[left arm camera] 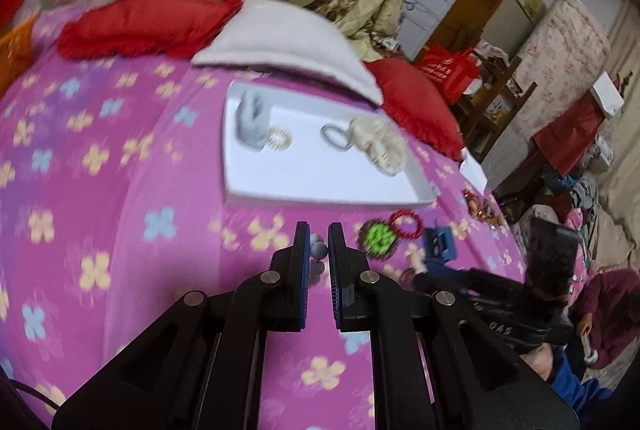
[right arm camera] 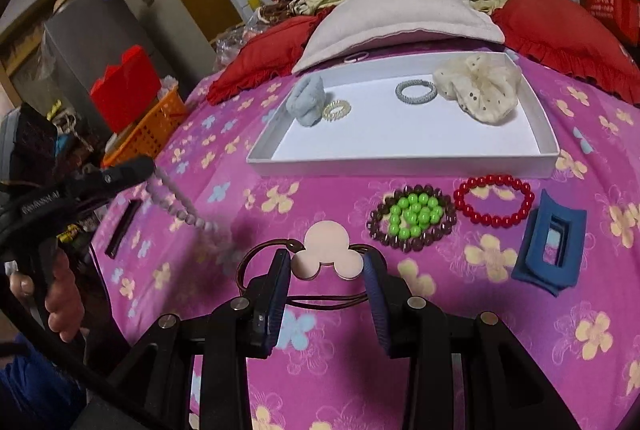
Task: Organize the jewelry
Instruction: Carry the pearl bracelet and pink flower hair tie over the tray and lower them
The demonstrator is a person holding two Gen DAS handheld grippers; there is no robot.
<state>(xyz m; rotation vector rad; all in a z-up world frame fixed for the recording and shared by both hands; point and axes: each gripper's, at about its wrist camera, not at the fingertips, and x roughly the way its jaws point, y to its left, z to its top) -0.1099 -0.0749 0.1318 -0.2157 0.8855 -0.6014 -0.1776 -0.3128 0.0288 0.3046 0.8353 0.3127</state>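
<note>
- The left gripper [left arm camera: 319, 244] is clenched on a pale grey bead bracelet [right arm camera: 182, 204], which dangles from its tips off the white tray's [right arm camera: 400, 162] near-left corner.
- The right gripper [right arm camera: 326, 266] has its jaws set against both sides of a pink mouse-head hair tie [right arm camera: 326, 250], lying on the floral bedspread [right arm camera: 480, 310] in front of the tray.
- Inside the tray: blue scrunchie [right arm camera: 306, 102], pearl coil ring [right arm camera: 337, 109], silver bangle [right arm camera: 416, 91], cream scrunchie [right arm camera: 480, 86].
- Before the tray's near wall: green bead bracelet [right arm camera: 414, 216], red bead bracelet [right arm camera: 494, 200], blue hair claw [right arm camera: 550, 246].
</note>
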